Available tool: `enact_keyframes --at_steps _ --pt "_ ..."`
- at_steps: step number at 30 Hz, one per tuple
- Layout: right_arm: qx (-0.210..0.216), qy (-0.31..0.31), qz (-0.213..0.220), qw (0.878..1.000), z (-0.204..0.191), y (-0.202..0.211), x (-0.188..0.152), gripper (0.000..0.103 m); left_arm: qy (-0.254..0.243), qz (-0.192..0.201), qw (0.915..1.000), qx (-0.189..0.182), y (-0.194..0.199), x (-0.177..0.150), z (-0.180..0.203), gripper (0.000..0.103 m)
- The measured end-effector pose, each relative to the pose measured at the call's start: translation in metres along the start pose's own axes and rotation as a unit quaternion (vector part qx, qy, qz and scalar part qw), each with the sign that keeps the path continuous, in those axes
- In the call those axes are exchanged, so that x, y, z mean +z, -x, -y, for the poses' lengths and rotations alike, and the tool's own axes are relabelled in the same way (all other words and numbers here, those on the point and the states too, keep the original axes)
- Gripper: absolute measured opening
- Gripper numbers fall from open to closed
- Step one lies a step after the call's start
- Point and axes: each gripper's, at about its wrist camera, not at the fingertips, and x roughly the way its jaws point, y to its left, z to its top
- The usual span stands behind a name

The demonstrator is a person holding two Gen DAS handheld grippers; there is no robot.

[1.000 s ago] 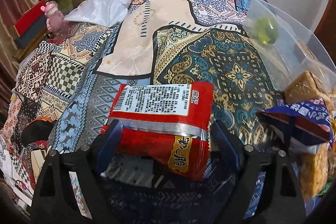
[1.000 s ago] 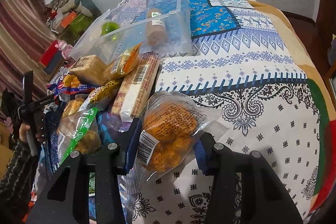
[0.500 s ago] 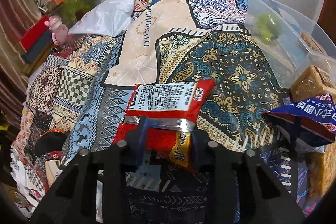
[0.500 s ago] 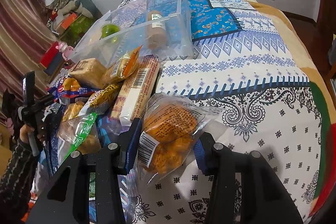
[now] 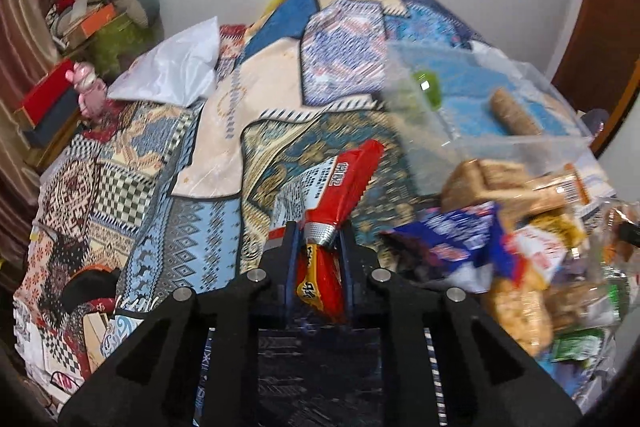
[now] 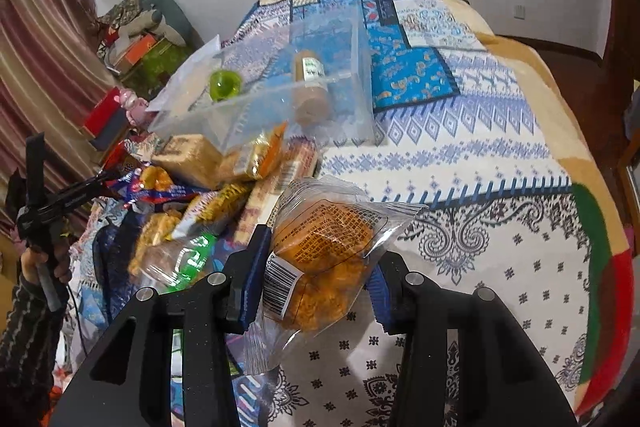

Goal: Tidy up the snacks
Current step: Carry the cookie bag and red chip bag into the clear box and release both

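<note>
My left gripper [image 5: 318,239] is shut on a red snack packet [image 5: 332,195] with a white label and holds it lifted and tilted above the patterned bedspread. My right gripper [image 6: 316,267] is shut on a clear bag of golden pastry [image 6: 324,247] and holds it lifted off the bed. A clear plastic bin [image 6: 280,99] stands further back, holding a green ball [image 6: 225,83] and a brown roll [image 6: 310,89]; it also shows in the left wrist view [image 5: 480,107]. The left gripper shows at the left edge of the right wrist view [image 6: 108,177].
A pile of snack packets [image 6: 208,187] lies in front of the bin, with a blue packet [image 5: 460,239] and brown crackers [image 5: 488,183]. A white pillow [image 5: 176,67] lies far left. Boxes and clutter [image 5: 92,15] stand beside the bed. The bedspread [image 6: 480,187] stretches to the right.
My left gripper closed on the red packet, then lifted and turned it toward the bin. My right gripper raised the pastry bag off the bed.
</note>
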Motion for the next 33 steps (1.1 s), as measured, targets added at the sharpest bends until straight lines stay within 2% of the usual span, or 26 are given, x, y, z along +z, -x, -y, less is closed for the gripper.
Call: enact_keyframes --at_steps 6,19,27,33 --pt "0.008 0.004 0.017 1.0 -0.006 0.007 0.01 0.041 0.006 0.021 0.9993 -0.031 0.025 0.012 0.017 0.016" --pt "0.029 0.02 0.065 0.997 -0.026 0.015 0.056 0.041 -0.012 0.07 0.9956 -0.061 0.058 0.056 0.058 0.016" --pt "0.038 0.033 0.088 0.995 -0.038 0.005 0.091 0.041 -0.021 0.094 0.9919 -0.082 0.06 0.089 0.084 0.016" --pt "0.039 0.034 0.093 0.994 -0.04 -0.012 0.114 0.041 -0.035 0.099 0.9904 -0.089 0.047 0.106 0.105 0.016"
